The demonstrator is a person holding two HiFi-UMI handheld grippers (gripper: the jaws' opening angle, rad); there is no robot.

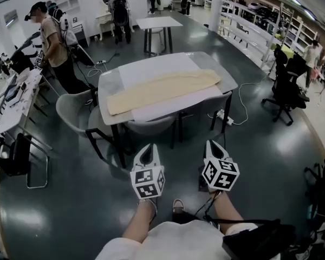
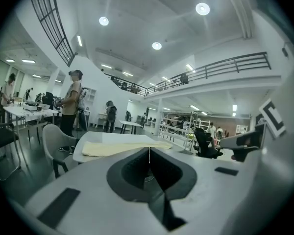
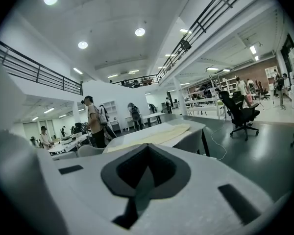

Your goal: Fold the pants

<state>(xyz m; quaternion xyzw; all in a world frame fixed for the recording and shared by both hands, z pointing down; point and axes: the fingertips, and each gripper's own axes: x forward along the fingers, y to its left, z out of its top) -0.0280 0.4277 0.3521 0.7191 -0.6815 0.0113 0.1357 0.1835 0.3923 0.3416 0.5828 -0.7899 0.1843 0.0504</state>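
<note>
Matt cloth pants [image 1: 162, 90], glossy floor [image 1: 70, 210]

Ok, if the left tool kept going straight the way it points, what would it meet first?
Probably the table's near edge, where the cream pants lie; the way before it looks free, though depth is unclear.

Cream pants [image 1: 162, 89] on a white sheet [image 1: 151, 64], pale grey table [image 1: 110, 86].

The pants [image 1: 162, 90] lie on a sheet [image 1: 151, 64] on the table [image 1: 226, 79]. A chair [image 1: 75, 111] stands at its left corner, another under its near edge.
</note>
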